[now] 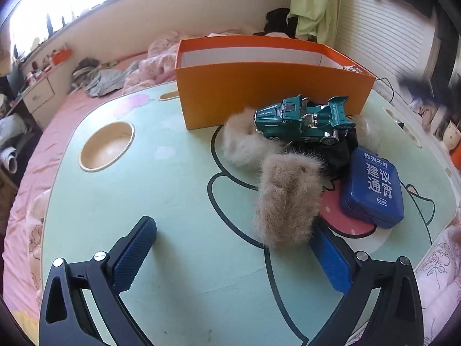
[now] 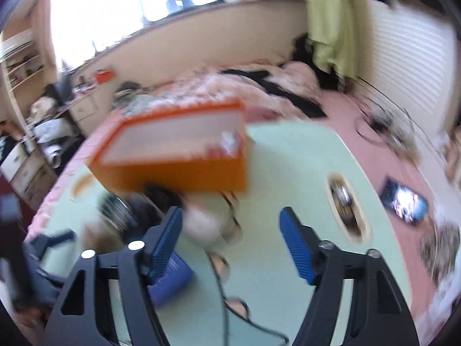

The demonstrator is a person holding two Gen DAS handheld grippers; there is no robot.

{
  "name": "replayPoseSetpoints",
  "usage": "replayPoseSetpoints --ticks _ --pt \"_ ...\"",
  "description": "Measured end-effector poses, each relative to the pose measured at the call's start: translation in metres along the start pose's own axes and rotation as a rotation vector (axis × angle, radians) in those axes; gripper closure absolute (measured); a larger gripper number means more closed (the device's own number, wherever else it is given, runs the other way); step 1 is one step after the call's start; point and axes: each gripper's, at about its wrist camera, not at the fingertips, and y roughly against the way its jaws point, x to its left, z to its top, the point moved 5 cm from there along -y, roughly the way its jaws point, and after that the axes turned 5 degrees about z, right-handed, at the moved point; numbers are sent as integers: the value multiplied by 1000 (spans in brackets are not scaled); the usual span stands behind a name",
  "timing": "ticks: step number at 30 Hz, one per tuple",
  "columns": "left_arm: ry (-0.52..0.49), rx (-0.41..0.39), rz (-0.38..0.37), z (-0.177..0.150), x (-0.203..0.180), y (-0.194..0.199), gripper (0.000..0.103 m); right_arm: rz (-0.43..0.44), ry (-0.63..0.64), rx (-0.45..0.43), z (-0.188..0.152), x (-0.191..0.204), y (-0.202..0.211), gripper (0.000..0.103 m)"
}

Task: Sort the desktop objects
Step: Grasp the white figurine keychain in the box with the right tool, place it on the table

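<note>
Little sorting appears done. An orange box is set toward the far edge of the tabletop, with something small seen in its right end. Still outside it, just in front, are a toy car, fur pieces and a blue tin. The left gripper is held wide open, empty; the right gripper, blurred, is likewise spread and empty.

- Orange box: one, open-topped, on the surface.
- Teal toy car: one.
- Blue tin with white lettering: one.
- Furry pieces: one tan, two paler; whether the three are joined cannot be determined.
- Round recess in the surface: one.
- Tongs: two sets, one per view.
</note>
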Motion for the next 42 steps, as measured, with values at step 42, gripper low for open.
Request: replayPoseSetpoints --ticks 42 --pt "31 -20 -2 -13 4 -8 0 228 -6 357 -7 31 -71 65"
